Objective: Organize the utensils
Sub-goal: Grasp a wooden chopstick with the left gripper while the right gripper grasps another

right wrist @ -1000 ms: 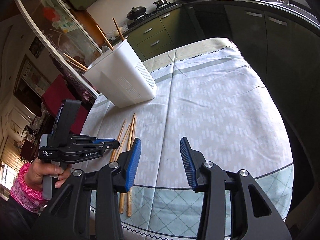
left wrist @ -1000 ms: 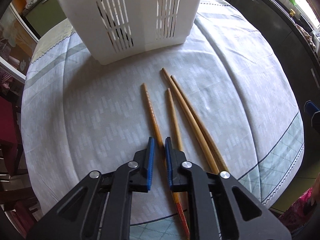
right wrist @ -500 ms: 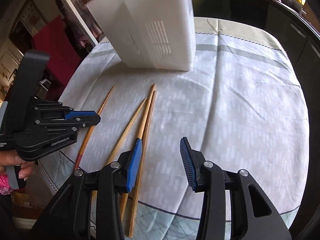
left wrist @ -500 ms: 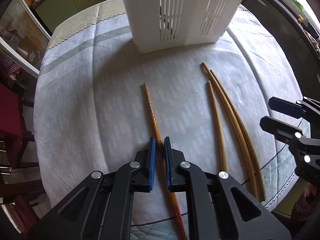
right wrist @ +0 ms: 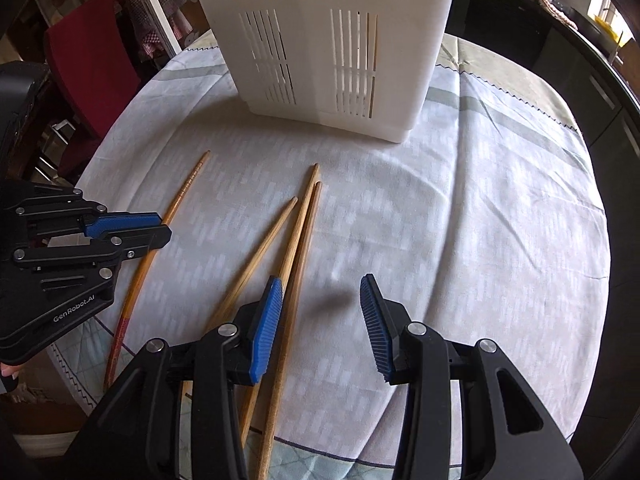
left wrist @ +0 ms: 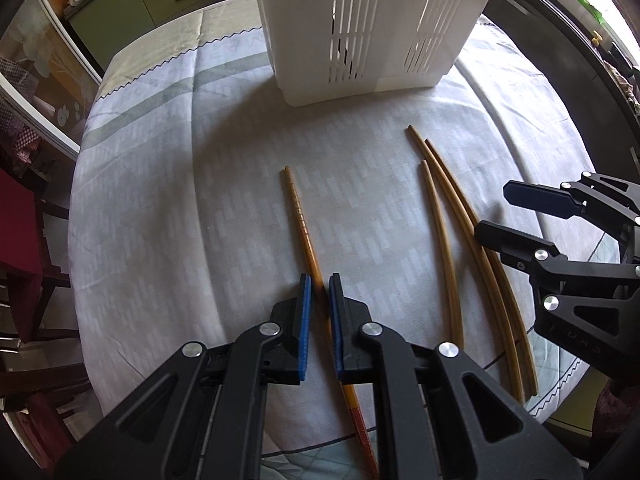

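1. Near the front edge of the worktop (left wrist: 132, 208), four chopsticks lie on the cloth, thin tips toward the white slotted utensil holder (left wrist: 368, 28) at the back-middle. None of the four is in it yet.
2. Left gripper (left wrist: 317, 280): jaws nearly closed around the ridged chopstick (left wrist: 298, 208), which runs straight between the blue pads and out past them at both ends. Narrow gap. Looks like a grip low on the handle end, but I can't confirm from here whether the stick is off the cloth.
3. That stick sits apart from the other three, so it can be pinched without catching a neighbour.
4. Right gripper (right wrist: 320, 292): jaws half open, nothing between them but bare cloth. Its left pad sits over the pair of longer chopsticks (right wrist: 306, 216); whether it touches them, I can't tell.
5. Shorter chopstick (right wrist: 268, 236) lies just left of that pair, angled toward it.
6. Judgement: right gripper needs a shift left to straddle one stick. The pair lie touching, so there's a risk of grabbing both or rolling one away.
7. Holder stands upright, and dark lines behind its slots suggest sticks already inside. Both grippers point steeply down, suited to pinching off a flat surface.
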